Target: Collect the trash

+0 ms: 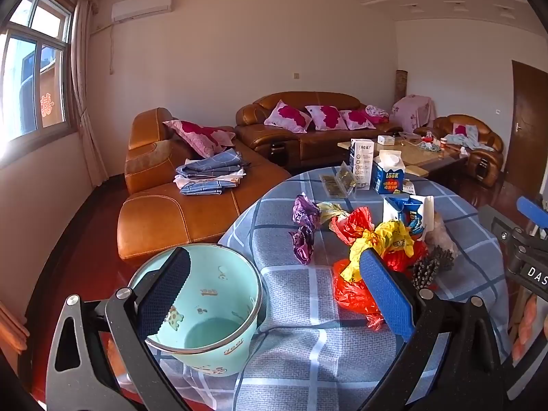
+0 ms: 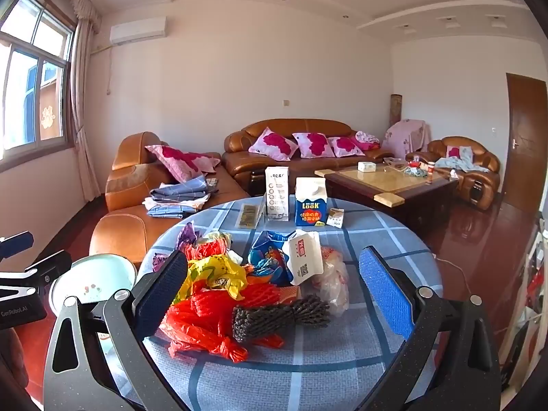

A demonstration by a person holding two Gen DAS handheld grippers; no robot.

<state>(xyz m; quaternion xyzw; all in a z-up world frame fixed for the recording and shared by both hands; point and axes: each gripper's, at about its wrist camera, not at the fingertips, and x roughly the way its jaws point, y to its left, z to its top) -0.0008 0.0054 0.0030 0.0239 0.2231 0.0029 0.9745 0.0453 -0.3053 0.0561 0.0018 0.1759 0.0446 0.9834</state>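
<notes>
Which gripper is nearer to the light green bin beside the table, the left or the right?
Left. The left gripper hovers open right at the light green bin, one finger in front of its rim. The right gripper hangs open over the trash pile, the bin off to its left.

Both wrist cameras sit just behind their own fingers, tilted a little downward, facing across the round table [image 1: 308,308] toward the brown sofa [image 2: 301,147] on the far wall. The left wrist view looks from the table's near left edge, close over the mint bin [image 1: 212,308]. The right wrist view looks from the near edge, close to the trash pile [image 2: 239,294]. Both share the pile, the Look carton [image 2: 310,205], sofa, coffee table [image 2: 387,178] and window [image 1: 34,78]
</notes>
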